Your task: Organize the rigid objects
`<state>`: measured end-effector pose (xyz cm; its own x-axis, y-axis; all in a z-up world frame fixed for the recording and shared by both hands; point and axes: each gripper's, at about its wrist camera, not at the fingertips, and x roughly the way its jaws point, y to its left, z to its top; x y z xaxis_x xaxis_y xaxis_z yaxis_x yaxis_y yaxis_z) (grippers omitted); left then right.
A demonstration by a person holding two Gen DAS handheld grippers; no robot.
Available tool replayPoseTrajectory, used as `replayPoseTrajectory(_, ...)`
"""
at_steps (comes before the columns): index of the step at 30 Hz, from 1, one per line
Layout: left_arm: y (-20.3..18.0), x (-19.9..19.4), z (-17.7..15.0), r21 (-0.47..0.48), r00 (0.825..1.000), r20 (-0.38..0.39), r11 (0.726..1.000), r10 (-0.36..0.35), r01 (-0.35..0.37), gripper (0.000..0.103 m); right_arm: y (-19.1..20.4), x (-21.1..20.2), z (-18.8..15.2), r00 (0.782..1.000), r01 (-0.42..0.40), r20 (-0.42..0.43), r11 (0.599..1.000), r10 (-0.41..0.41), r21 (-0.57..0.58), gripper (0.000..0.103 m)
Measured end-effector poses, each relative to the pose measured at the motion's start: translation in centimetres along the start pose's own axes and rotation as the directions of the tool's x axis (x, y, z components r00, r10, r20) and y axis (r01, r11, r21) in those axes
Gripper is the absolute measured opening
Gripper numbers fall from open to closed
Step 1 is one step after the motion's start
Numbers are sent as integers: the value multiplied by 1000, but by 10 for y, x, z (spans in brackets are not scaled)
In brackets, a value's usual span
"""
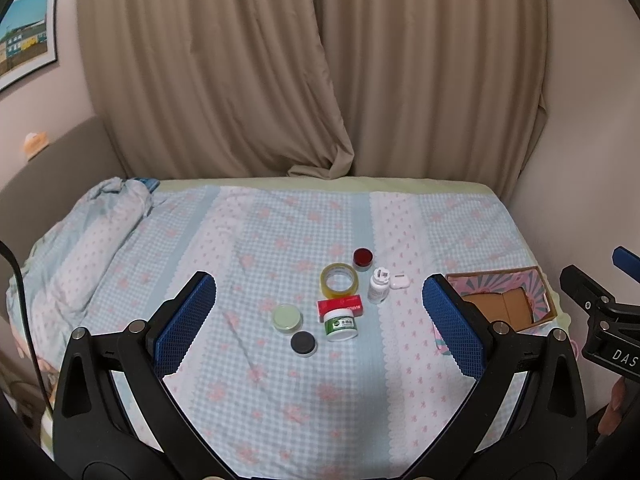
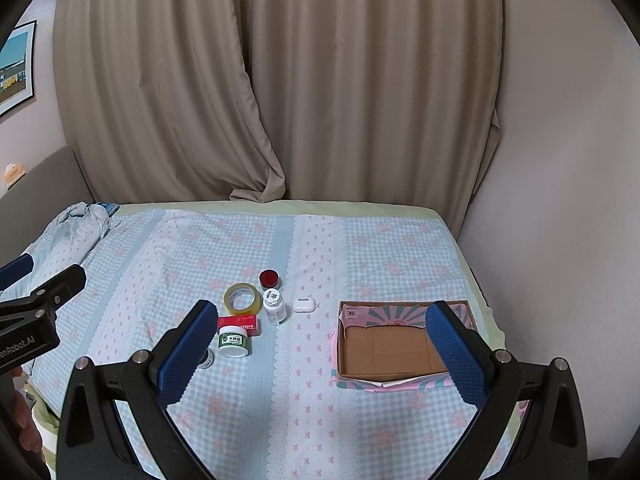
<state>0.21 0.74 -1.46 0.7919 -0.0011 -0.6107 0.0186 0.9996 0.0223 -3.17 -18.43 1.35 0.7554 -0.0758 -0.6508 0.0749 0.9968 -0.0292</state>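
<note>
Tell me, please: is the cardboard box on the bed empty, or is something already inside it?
Empty. In the right wrist view the cardboard box shows only its bare brown bottom; the small items lie outside on the bed.

Between the left gripper's (image 1: 320,320) wide-spread blue pads lie 8 small items clustered on the checked bedspread (image 1: 280,400), with an open cardboard box (image 1: 504,300) well right.

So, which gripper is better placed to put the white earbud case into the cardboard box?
Probably the right gripper. It is open, and the earbud case and cardboard box both lie just ahead of it. The left gripper faces the jars instead.
</note>
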Motion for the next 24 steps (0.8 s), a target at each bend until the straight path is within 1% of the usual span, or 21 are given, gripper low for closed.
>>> replayPoseTrajectory(12, 3, 5, 4, 8, 1000, -8, 1000, -7, 7, 102, 0, 0, 2, 1000, 1, -2, 1000, -1, 1, 103)
replayPoseTrajectory(24, 7, 7, 6, -3, 1000, -16, 1000, -12, 12, 102, -1, 0, 4, 1000, -1, -4, 1000, 1, 1, 103)
